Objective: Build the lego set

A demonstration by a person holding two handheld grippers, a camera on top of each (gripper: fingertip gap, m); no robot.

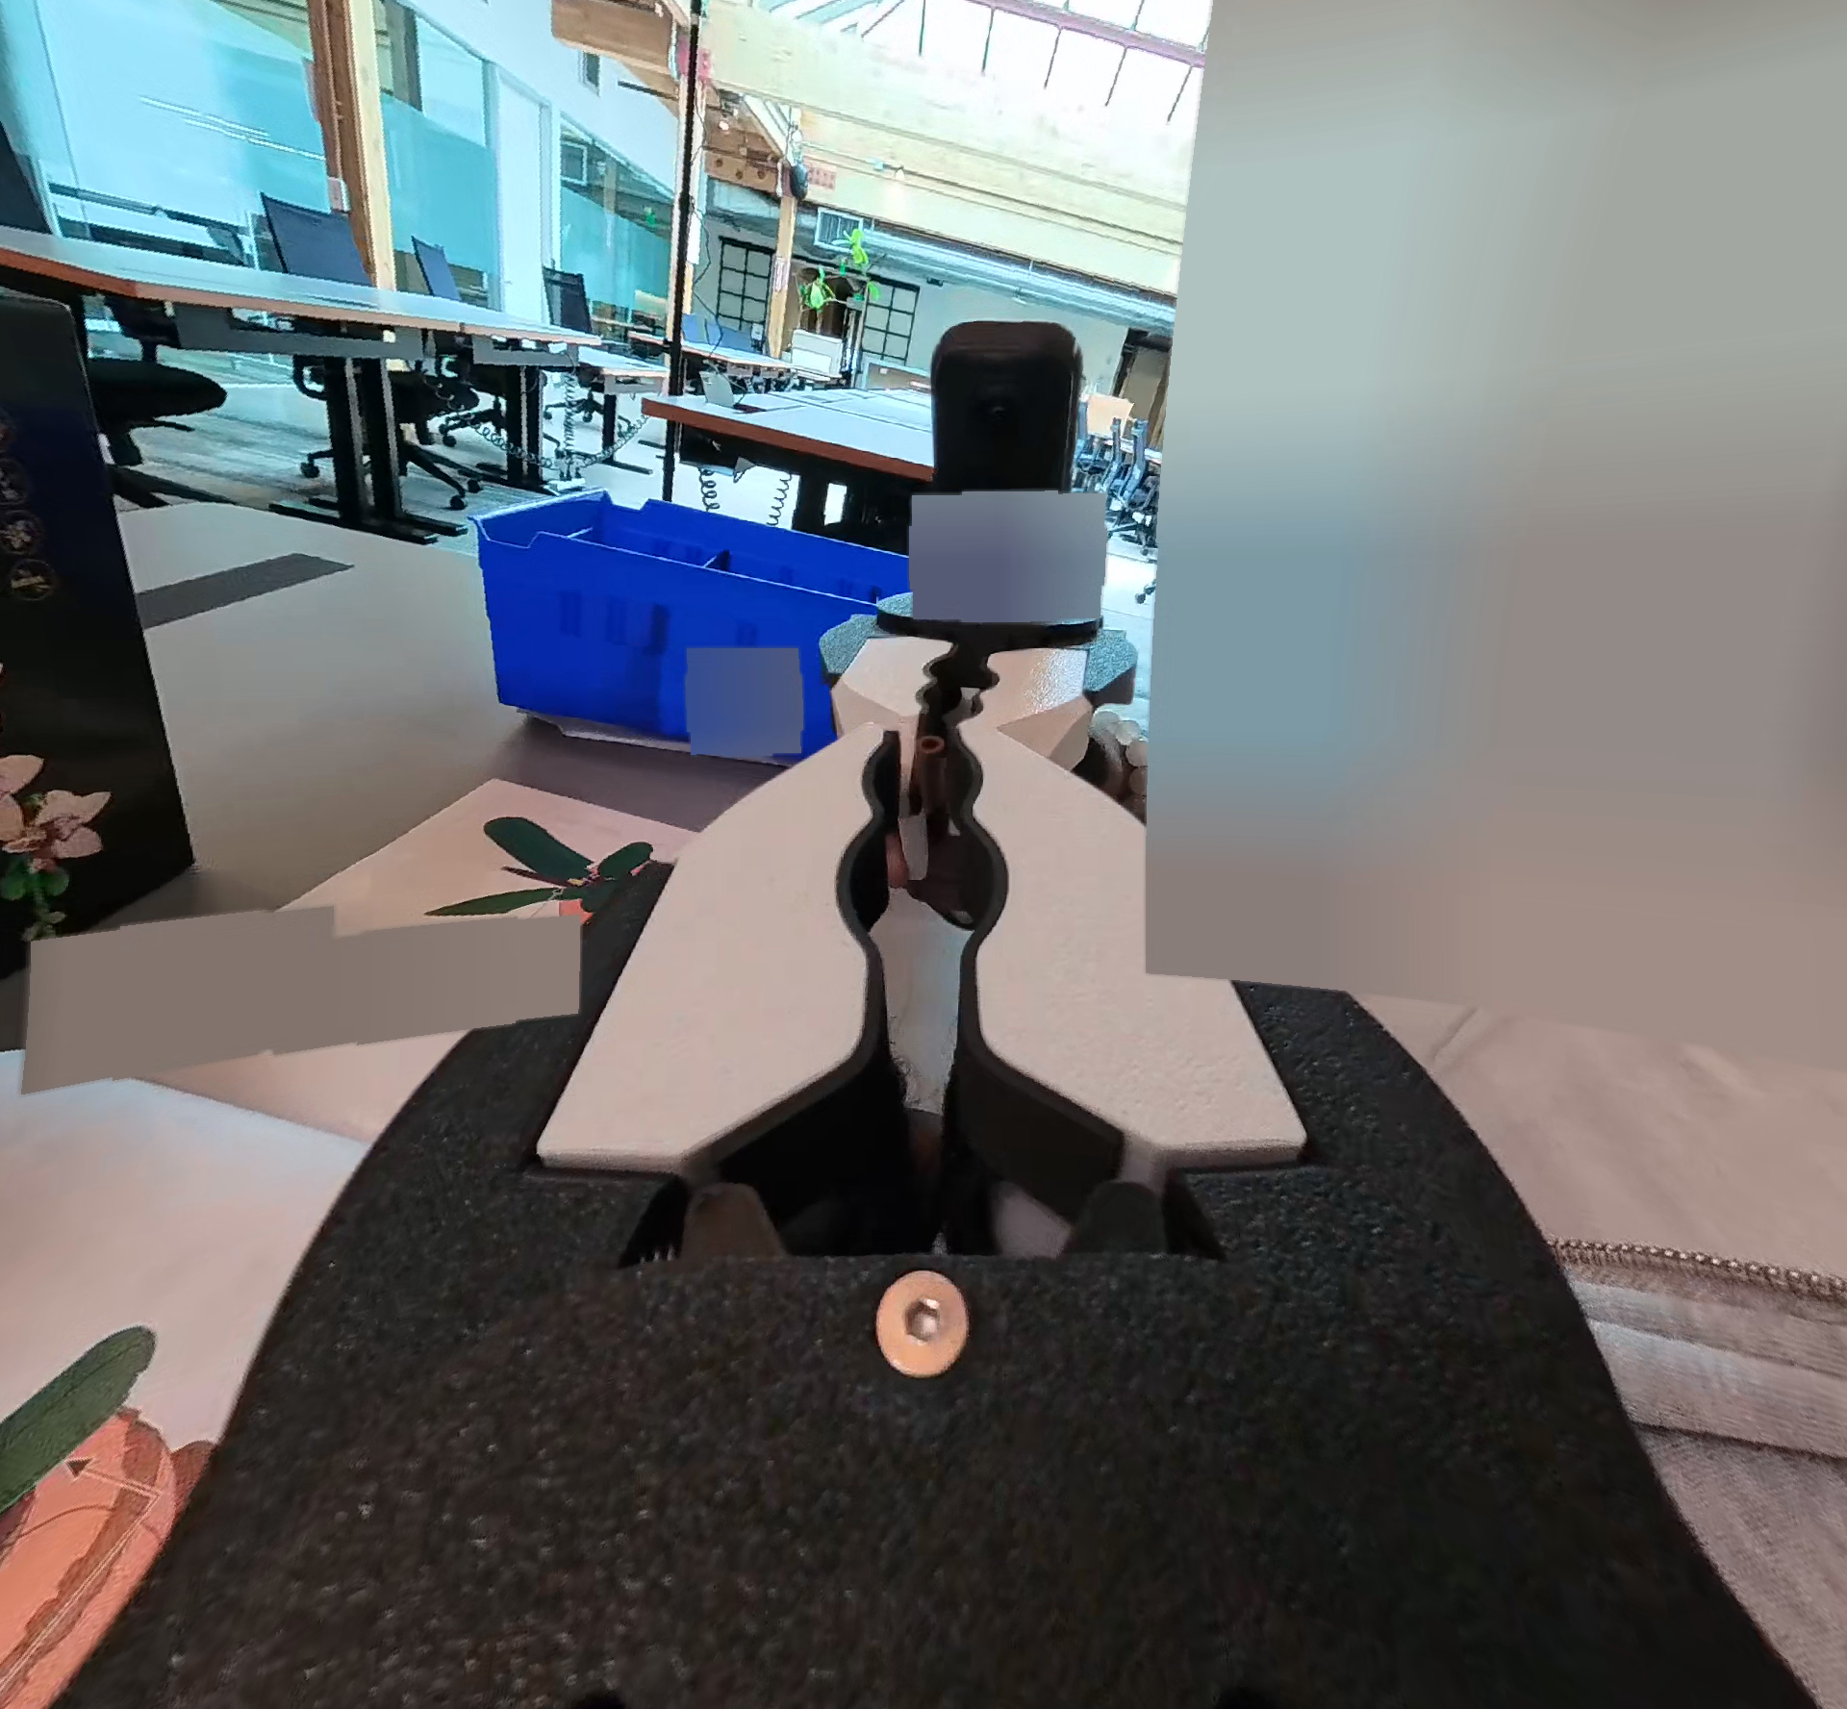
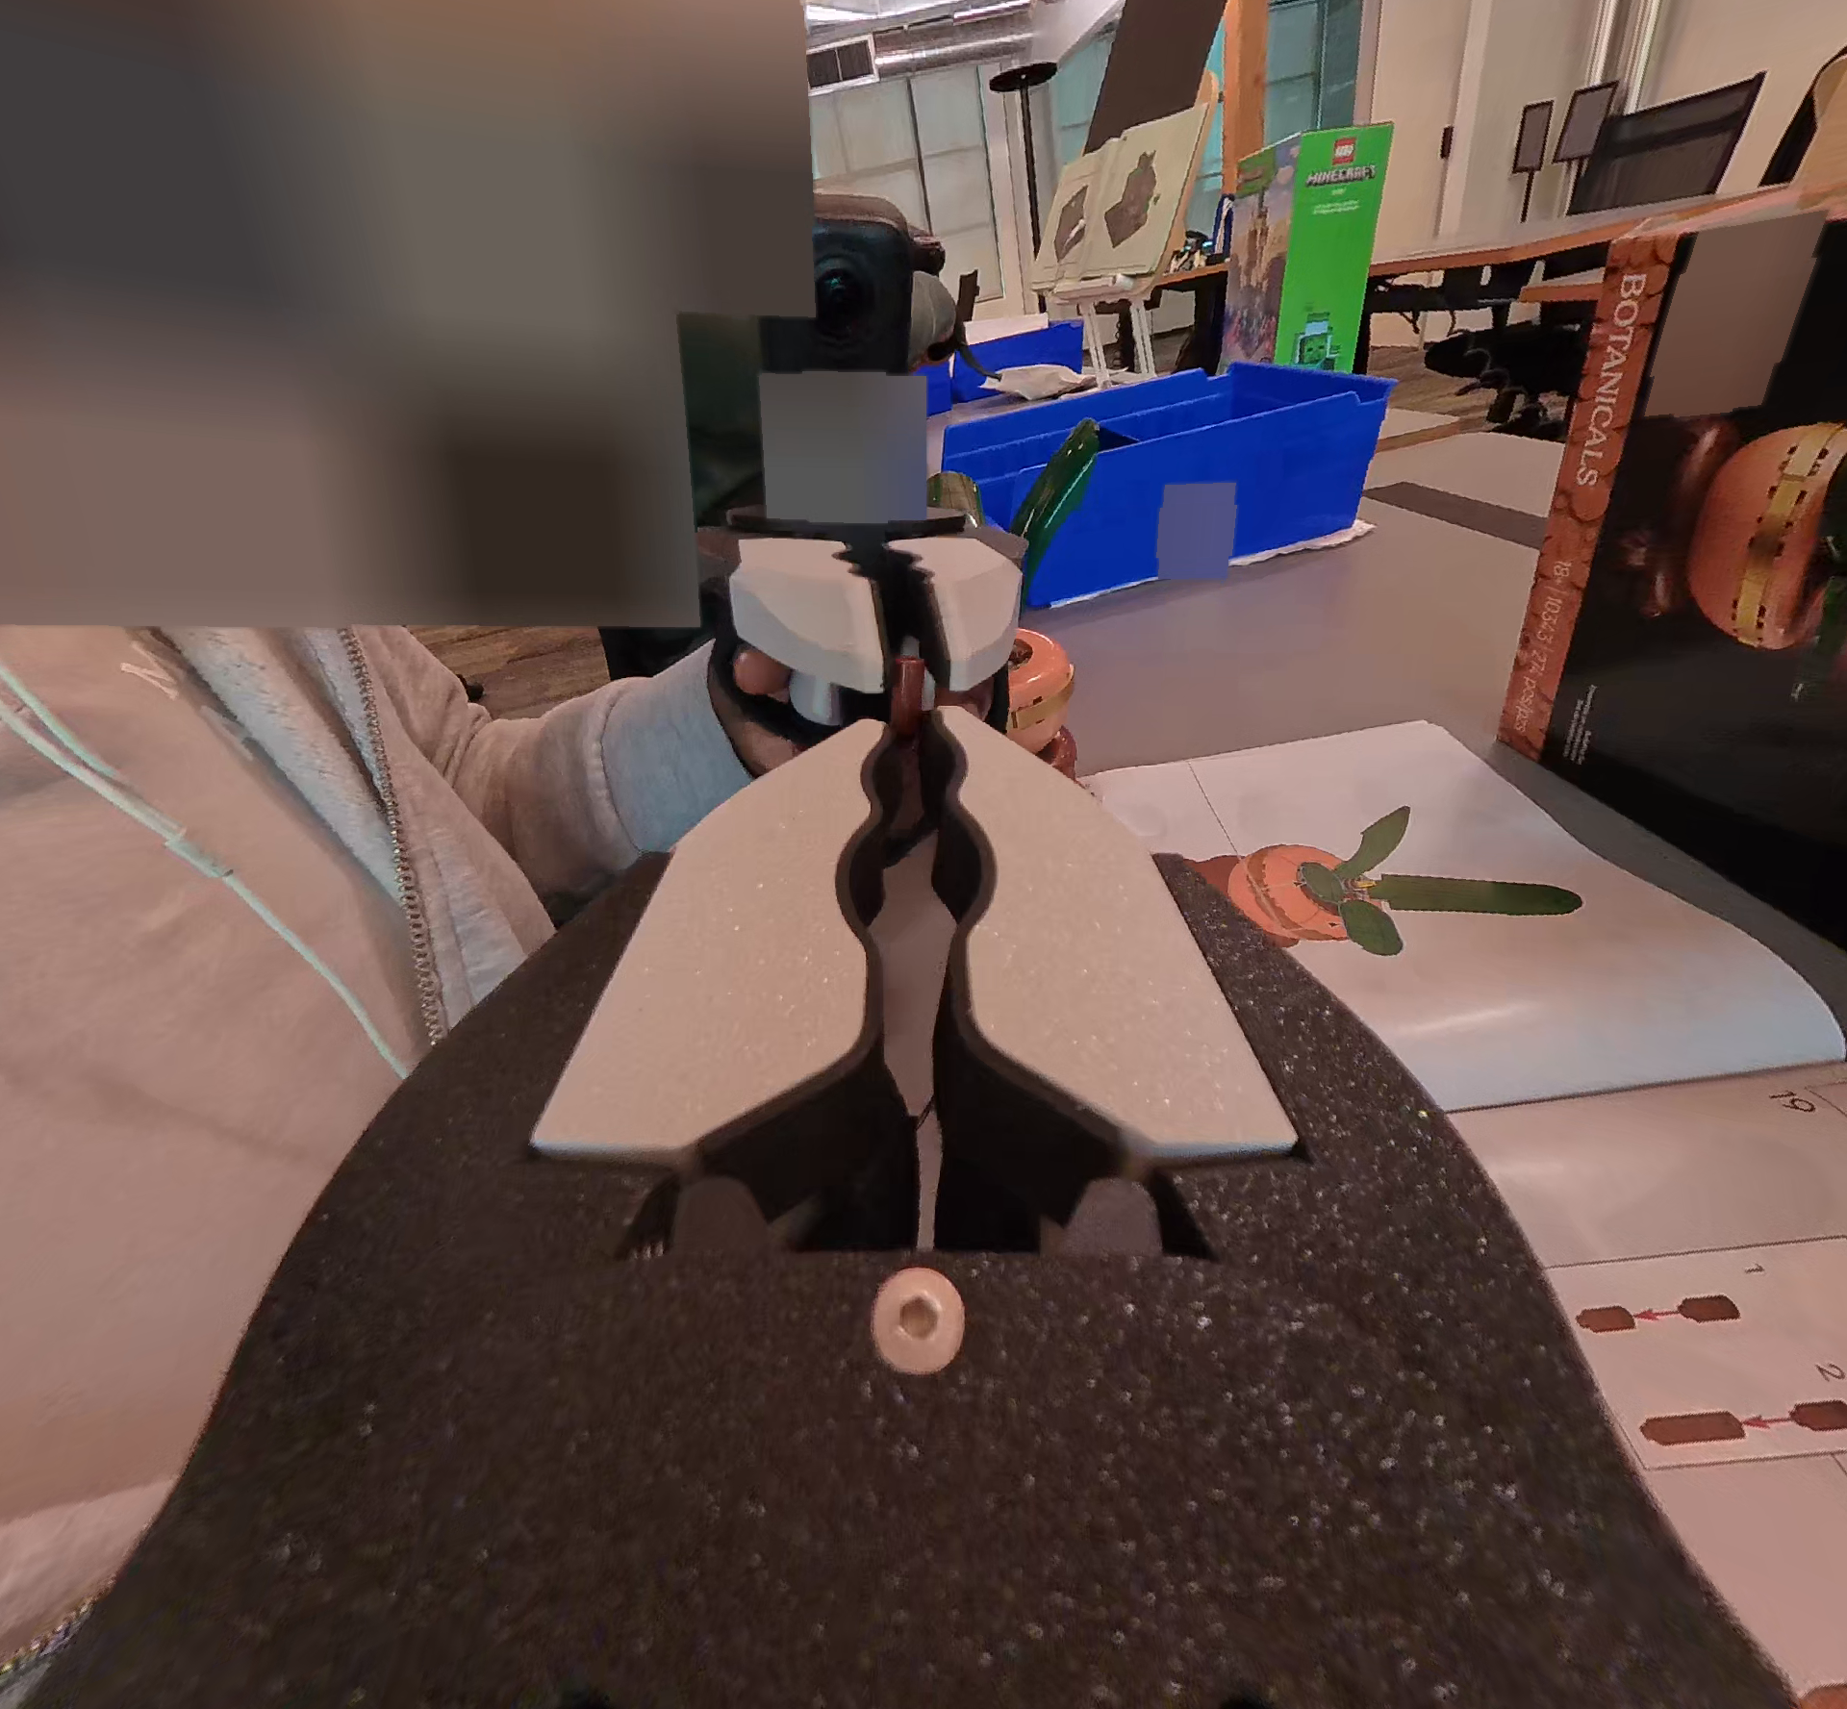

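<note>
Both claws meet on one small brown piece.
My left gripper (image 1: 924, 762) and right gripper (image 2: 915, 732) each pinch the brown rod (image 2: 908, 687) mid-air, above the open booklet (image 2: 1499, 992) at the table's near edge; the potted plant model (image 2: 1039, 672) looks part-built, stem unfinished.

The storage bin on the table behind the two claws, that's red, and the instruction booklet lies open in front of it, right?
Not quite: the storage bin is blue, as the right wrist view shows. The rest holds: it sits behind the claws, with the open instruction booklet in front.
</note>
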